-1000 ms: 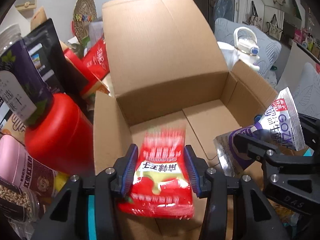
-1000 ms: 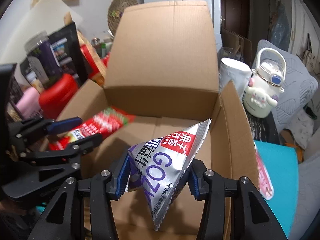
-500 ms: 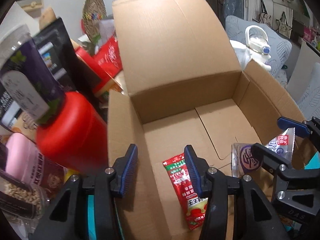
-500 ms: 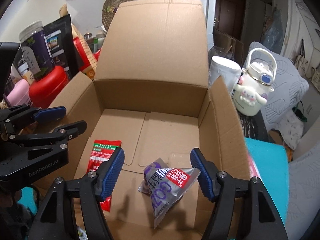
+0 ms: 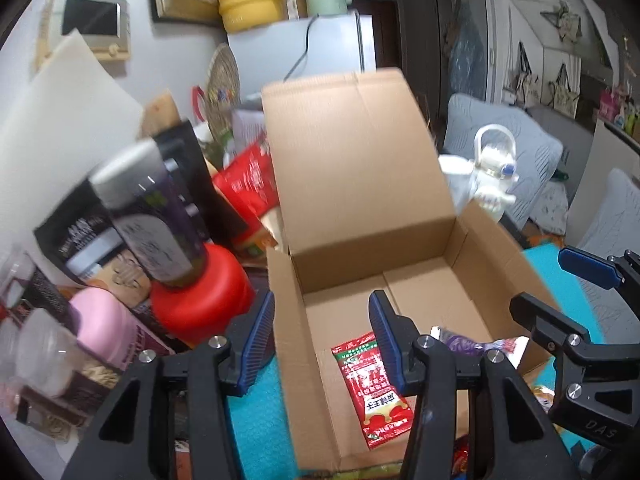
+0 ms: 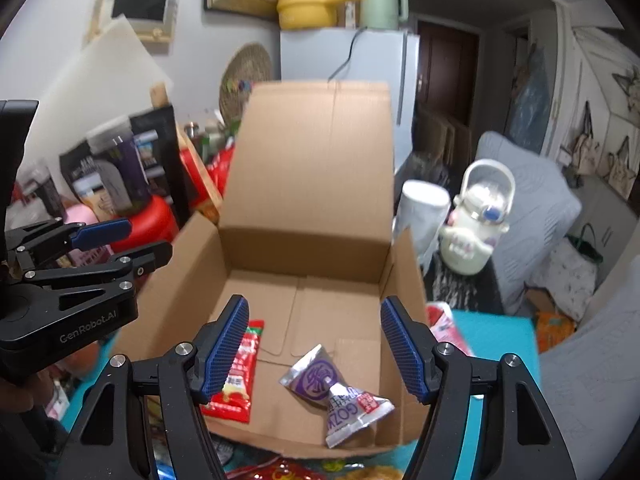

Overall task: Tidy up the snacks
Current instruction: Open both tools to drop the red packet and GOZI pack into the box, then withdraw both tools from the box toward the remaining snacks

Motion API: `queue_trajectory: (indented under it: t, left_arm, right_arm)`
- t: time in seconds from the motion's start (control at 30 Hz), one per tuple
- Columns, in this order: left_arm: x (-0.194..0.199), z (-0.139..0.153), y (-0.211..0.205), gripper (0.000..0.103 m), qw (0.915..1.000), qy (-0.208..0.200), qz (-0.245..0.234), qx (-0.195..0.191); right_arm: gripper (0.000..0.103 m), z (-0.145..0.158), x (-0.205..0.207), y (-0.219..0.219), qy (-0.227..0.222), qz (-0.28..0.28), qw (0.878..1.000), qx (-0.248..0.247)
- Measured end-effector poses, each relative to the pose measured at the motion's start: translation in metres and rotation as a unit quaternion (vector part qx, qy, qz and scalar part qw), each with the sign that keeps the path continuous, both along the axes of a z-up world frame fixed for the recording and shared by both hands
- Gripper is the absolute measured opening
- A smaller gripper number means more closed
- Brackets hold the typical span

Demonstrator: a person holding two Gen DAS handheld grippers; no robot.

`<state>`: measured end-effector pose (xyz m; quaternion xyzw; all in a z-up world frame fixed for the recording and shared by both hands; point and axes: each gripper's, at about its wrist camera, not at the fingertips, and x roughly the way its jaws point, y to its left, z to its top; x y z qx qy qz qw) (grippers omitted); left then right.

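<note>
An open cardboard box (image 5: 400, 280) (image 6: 320, 280) stands in front of both grippers, its back flap upright. A red snack packet (image 5: 374, 388) (image 6: 236, 372) lies flat on the box floor at the left. A silver and purple triangular snack bag (image 6: 336, 392) lies on the floor at the right; only its edge shows in the left wrist view (image 5: 472, 344). My left gripper (image 5: 322, 344) is open and empty above the box's near left wall. My right gripper (image 6: 314, 350) is open and empty above the box's near edge.
Left of the box stand a red container (image 5: 200, 292) with a dark jar (image 5: 148, 216) on top, a pink can (image 5: 104, 328) and black bags. A white cartoon bottle (image 6: 476, 220) and a white cup (image 6: 420, 208) stand to the right. More snack packets (image 6: 304, 470) lie on the teal mat (image 6: 496, 332) below the box.
Both grippers opened and let go of their snacks, which dropped onto the box floor. Both grippers have since pulled up and back from the box.
</note>
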<state>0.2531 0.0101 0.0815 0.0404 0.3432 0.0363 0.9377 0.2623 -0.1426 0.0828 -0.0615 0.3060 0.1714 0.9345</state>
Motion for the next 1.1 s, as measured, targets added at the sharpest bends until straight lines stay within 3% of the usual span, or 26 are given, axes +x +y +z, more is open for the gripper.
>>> queue_trajectory:
  t: [0.23, 0.3, 0.37, 0.57, 0.7, 0.77, 0.83, 1.1]
  left_arm:
    - [-0.041, 0.042, -0.002, 0.049, 0.9985, -0.054, -0.005, -0.004]
    - [-0.054, 0.052, -0.001, 0.055, 0.9979, -0.065, -0.007, -0.006]
    - [-0.069, 0.060, -0.002, 0.075, 0.9966, -0.082, -0.006, -0.004]
    - [-0.109, 0.077, -0.005, 0.078, 0.9940, -0.108, -0.015, -0.007]
    - [-0.132, 0.082, -0.009, 0.084, 0.9929, -0.117, -0.020, -0.005]
    - [-0.143, 0.083, -0.011, 0.095, 0.9922, -0.123, -0.022, -0.003]
    - [-0.156, 0.082, -0.013, 0.099, 0.9909, -0.133, -0.025, 0.000]
    - [-0.194, 0.071, -0.019, 0.099, 0.9917, -0.121, -0.042, -0.007]
  right_arm:
    - [0.069, 0.039, -0.043, -0.006, -0.052, -0.003, 0.999, 0.008]
    - [0.072, 0.049, -0.058, -0.008, -0.066, -0.003, 0.998, 0.011]
    - [0.073, 0.057, -0.071, -0.009, -0.080, -0.003, 0.997, 0.010]
    - [0.080, 0.072, -0.110, -0.013, -0.103, -0.008, 0.995, 0.010]
    - [0.087, 0.078, -0.135, -0.017, -0.115, -0.009, 0.993, 0.015]
    - [0.087, 0.081, -0.148, -0.018, -0.125, -0.010, 0.992, 0.013]
    - [0.089, 0.082, -0.159, -0.020, -0.130, -0.011, 0.991, 0.010]
    - [0.090, 0.069, -0.202, -0.024, -0.127, -0.012, 0.992, 0.007]
